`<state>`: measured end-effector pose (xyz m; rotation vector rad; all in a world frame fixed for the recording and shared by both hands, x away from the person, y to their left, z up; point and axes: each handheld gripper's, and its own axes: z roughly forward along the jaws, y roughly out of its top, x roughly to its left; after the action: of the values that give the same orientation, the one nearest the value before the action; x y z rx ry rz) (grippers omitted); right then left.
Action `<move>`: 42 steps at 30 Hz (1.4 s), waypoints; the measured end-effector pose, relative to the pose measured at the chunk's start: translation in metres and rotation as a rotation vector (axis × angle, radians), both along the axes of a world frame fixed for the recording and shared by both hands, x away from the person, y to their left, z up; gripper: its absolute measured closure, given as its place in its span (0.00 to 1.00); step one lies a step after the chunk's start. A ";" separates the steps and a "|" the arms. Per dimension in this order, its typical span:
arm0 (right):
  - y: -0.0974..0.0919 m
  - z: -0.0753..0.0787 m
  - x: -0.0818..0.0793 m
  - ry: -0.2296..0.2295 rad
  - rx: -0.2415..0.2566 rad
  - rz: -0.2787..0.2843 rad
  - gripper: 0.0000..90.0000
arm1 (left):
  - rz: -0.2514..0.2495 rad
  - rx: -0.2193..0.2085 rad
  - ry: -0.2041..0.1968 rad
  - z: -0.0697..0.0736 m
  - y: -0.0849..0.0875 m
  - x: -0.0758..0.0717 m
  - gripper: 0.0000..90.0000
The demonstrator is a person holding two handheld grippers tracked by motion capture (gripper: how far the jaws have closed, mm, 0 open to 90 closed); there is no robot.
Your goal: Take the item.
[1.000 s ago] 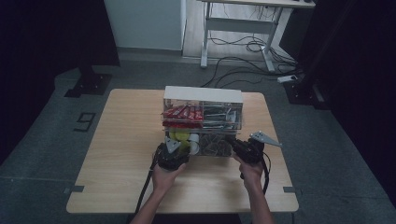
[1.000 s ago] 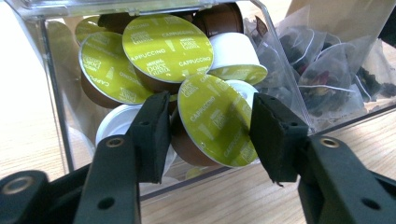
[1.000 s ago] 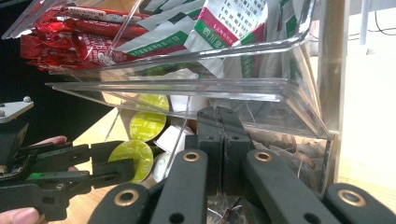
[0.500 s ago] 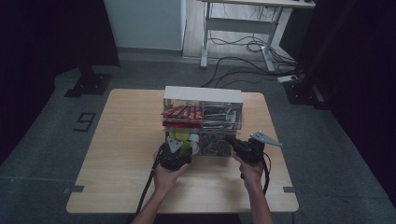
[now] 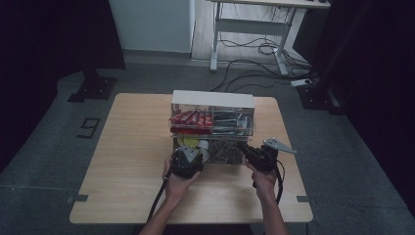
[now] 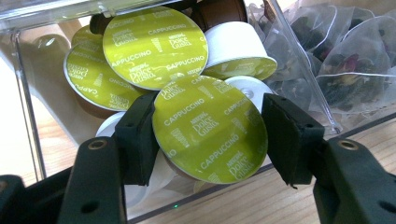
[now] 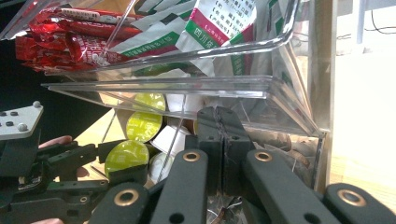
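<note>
On the wooden table [image 5: 127, 161], a cappuccino capsule [image 6: 210, 128] is clamped by the left gripper [image 6: 210, 135] inside the clear organiser [image 5: 213, 103]; the right gripper [image 7: 218, 140] is pressed closed, empty.

Three cameras: one high and far, two riding close on your tools.
High view looks forward and down on the whole bench [image 5: 132, 161] from your side. Left gripper view sits close against the green-lidded capsules [image 6: 210, 128]. Right gripper view looks close under the clear organizer [image 7: 196, 88], and shares those capsules and your left tool [image 7: 116, 168] with the others.
</note>
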<state>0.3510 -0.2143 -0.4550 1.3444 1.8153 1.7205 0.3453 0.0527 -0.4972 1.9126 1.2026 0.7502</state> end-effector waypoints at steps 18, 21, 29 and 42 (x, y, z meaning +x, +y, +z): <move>-0.001 0.000 0.000 0.000 0.003 -0.002 0.98 | -0.028 -0.142 -0.020 0.022 0.026 -0.020 0.45; -0.001 0.000 0.000 0.000 0.003 -0.002 0.98 | -0.034 -0.152 -0.028 0.026 0.031 -0.024 0.45; -0.001 -0.001 0.001 0.000 0.001 -0.003 0.98 | -0.042 -0.173 -0.046 0.037 0.045 -0.033 0.45; 0.000 -0.004 0.002 0.006 -0.004 -0.011 0.99 | -0.014 -0.193 -0.039 0.036 0.073 -0.045 0.45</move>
<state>0.3532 -0.2144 -0.4591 1.3566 1.8101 1.7085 0.3005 0.1255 -0.4613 1.7390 1.1922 0.6367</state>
